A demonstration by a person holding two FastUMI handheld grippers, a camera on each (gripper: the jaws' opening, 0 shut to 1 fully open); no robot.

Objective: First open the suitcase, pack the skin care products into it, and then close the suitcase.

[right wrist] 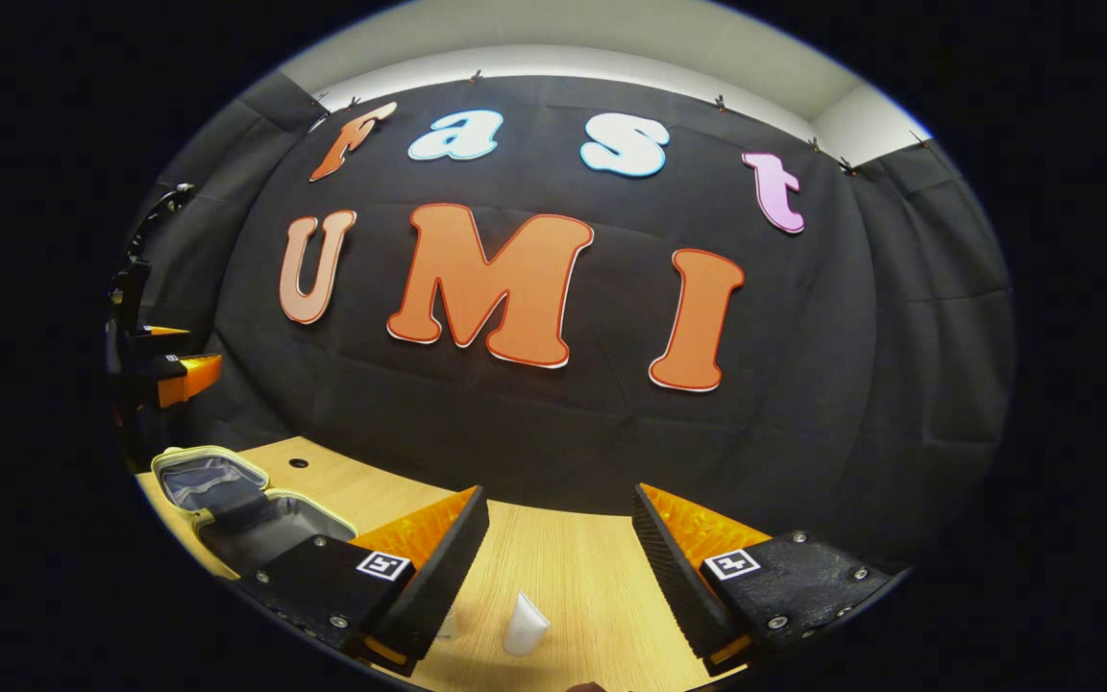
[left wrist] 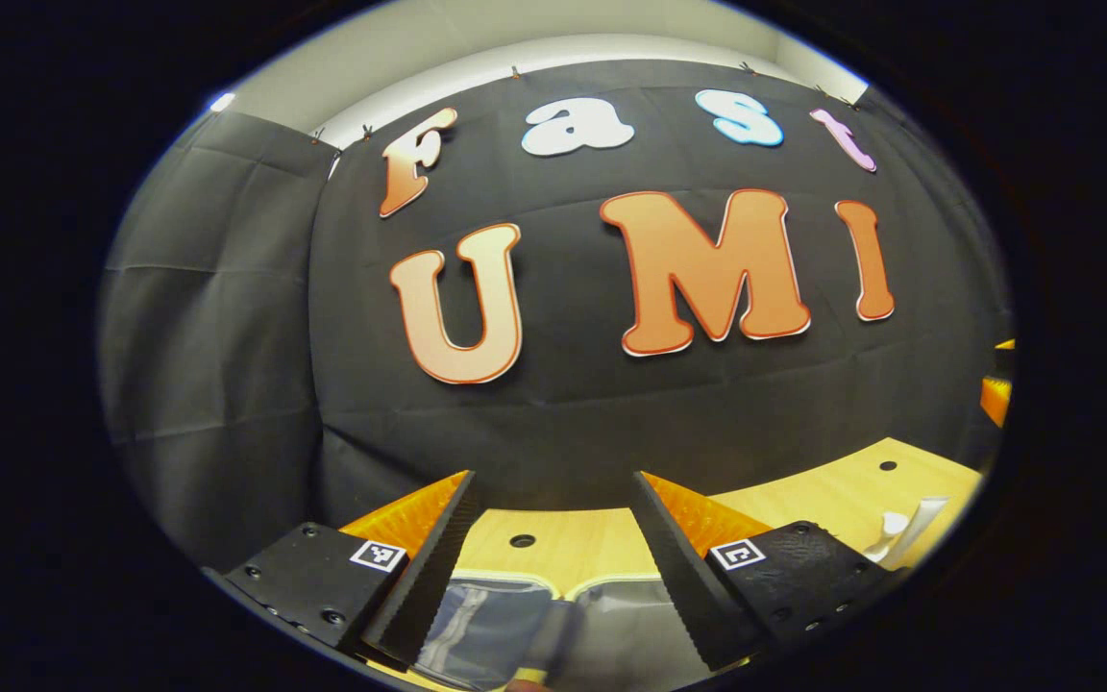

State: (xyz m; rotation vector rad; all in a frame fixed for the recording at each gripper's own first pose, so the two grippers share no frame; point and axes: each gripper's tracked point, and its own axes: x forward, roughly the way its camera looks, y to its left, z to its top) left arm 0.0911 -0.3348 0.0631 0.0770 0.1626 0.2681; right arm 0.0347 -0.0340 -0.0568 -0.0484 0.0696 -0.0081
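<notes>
The suitcase already lies open on the wooden table, a small soft-sided case with a pale rim, a greyish fabric lining and rounded corners, its two halves spread flat side by side. In the left gripper view I see the same case directly below and between my left gripper, whose fingers are spread wide with nothing held. The white tube, a skin care product, stands on the table to the right of the suitcase, well apart from it; it is a small tapered plastic tube, wider at the top, its long axis roughly upright as far as I can tell. It sits just under my right gripper, a little toward the left finger, and those fingers are also spread apart and empty. A second small pale item sits just beside the tube, half hidden by the left finger, too small to name. In the left gripper view, white tubes lie to the right of the suitcase near the table edge. I judge the opening step done and packing not yet begun; the right gripper is plainly nearer the tube, so I would lower it, centre the tube between the ridged fingers, and carry it left to the suitcase. The smooth tapered plastic could slip or tip.
</notes>
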